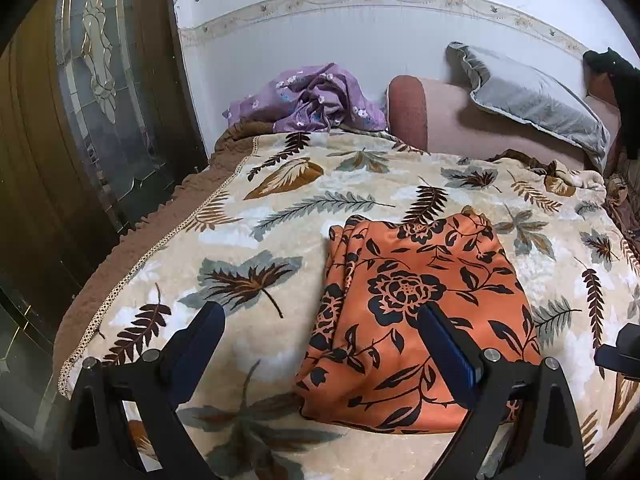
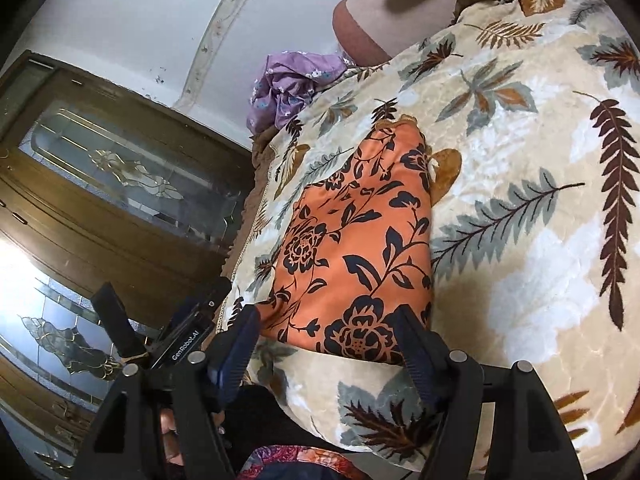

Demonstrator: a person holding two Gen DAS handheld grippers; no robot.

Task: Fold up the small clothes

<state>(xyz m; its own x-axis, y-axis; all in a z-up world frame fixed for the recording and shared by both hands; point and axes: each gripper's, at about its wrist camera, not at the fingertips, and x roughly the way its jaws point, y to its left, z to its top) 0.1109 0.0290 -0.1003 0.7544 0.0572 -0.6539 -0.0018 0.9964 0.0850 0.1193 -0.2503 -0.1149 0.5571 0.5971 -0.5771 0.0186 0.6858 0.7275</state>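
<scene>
Looks like the fold on the orange floral garment (image 1: 420,304) is done: it lies as a flat folded rectangle on the leaf-print blanket (image 1: 248,240) of the bed, near the front edge, layered edges along its left side in the left wrist view. Both tools are off it. Left gripper (image 1: 320,316) has its fingers spread wide, nothing between them, hovering above the near-left corner of the cloth and pitched down toward the bed. Right gripper (image 2: 326,324) is also released, fingers apart with no fabric pinched, framing the near edge of the garment from just above, tilted down and rolled so the bed runs diagonally in its view. My read: release step finished. Next target is probably the crumpled purple floral garment (image 1: 312,98) at the far end of the bed by the wall, well apart from the orange one. That calls for a long reach forward and a pinch on a loose edge; it's bunched, so finding a clean corner is the risk.
</scene>
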